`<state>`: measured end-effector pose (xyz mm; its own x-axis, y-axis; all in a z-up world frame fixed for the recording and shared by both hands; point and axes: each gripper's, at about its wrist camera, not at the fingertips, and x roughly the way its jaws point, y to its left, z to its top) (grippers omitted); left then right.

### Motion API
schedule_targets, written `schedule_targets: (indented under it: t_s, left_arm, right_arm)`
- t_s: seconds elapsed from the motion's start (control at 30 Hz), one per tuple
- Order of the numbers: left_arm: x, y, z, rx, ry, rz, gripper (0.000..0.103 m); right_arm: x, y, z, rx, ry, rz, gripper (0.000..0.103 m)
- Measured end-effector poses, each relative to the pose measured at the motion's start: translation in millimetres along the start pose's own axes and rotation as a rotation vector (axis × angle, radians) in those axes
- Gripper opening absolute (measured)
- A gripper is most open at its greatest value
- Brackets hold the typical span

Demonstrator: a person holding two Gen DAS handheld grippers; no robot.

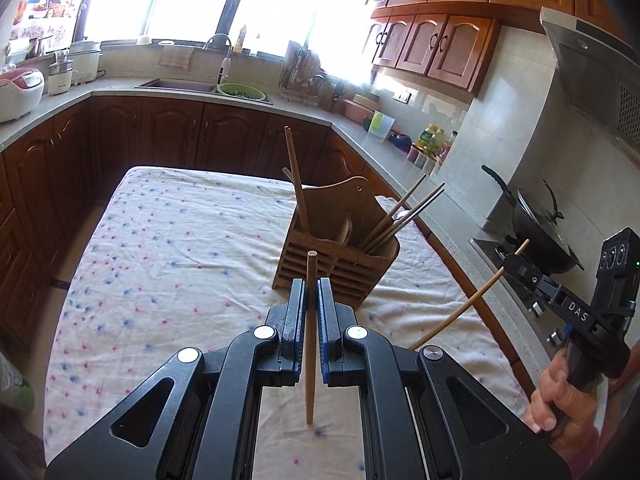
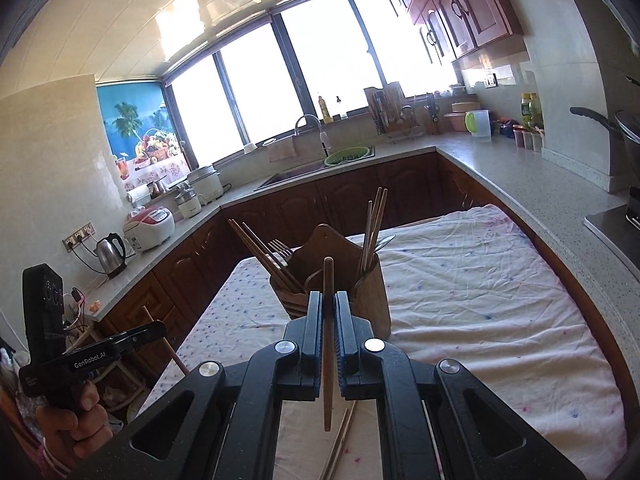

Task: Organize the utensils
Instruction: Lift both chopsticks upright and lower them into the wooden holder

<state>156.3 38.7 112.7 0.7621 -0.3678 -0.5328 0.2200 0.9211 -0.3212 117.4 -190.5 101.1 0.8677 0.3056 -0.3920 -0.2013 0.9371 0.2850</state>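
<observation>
The left gripper [image 1: 311, 300] is clamped on a wooden chopstick [image 1: 310, 332] that stands nearly upright between its blue pads, its top poking above the fingertips and its lower end hanging just over the floral tablecloth [image 1: 168, 248]. The right gripper [image 2: 329, 312] pinches a second, darker chopstick [image 2: 328, 344] the same way, upright between its jaws.

Ahead of both stands the wooden utensil holder [image 1: 340, 248], near the far right part of the cloth-covered table. Chopsticks lean out of its left and right compartments, and a fork [image 2: 280, 249] shows at the back. In the right wrist view, more loose chopsticks [image 2: 340, 444] lie on the cloth below the gripper. The cloth to the left of the holder is bare, giving open room on that side; on the right the table's edge runs close along the kitchen counter [image 2: 532, 184], leaving only a narrow gap.

Both grippers are held above the table, tilted gently downward toward the holder. The right hand [image 1: 560, 396] wraps the handle at the left wrist view's right edge, and the left hand [image 2: 76, 420] grips its handle at the right wrist view's lower left.
</observation>
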Motion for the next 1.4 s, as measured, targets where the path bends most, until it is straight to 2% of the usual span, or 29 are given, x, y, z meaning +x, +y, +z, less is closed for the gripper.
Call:
schedule_targets:
  t_s: [0.33, 0.63, 1.2, 1.4]
  left_arm:
    - [-7, -2, 10, -0.005, -0.034, 0.003, 0.005]
    - [-10, -13, 34, 0.013, -0.095, -0.002, 0.005]
    - [-6, -29, 117, 0.026, -0.305, 0.018, 0.005]
    - [16, -35, 141, 0.036, -0.359, 0.041, 0.005]
  right_arm:
    - [0, -2, 4, 0.004, -0.010, 0.003, 0.006]
    - [1, -2, 14, 0.006, -0.041, 0.006, 0.006]
    - [5, 9, 86, -0.042, -0.241, -0.018, 0.006]
    - [25, 11, 106, -0.068, -0.282, -0.045, 0.006]
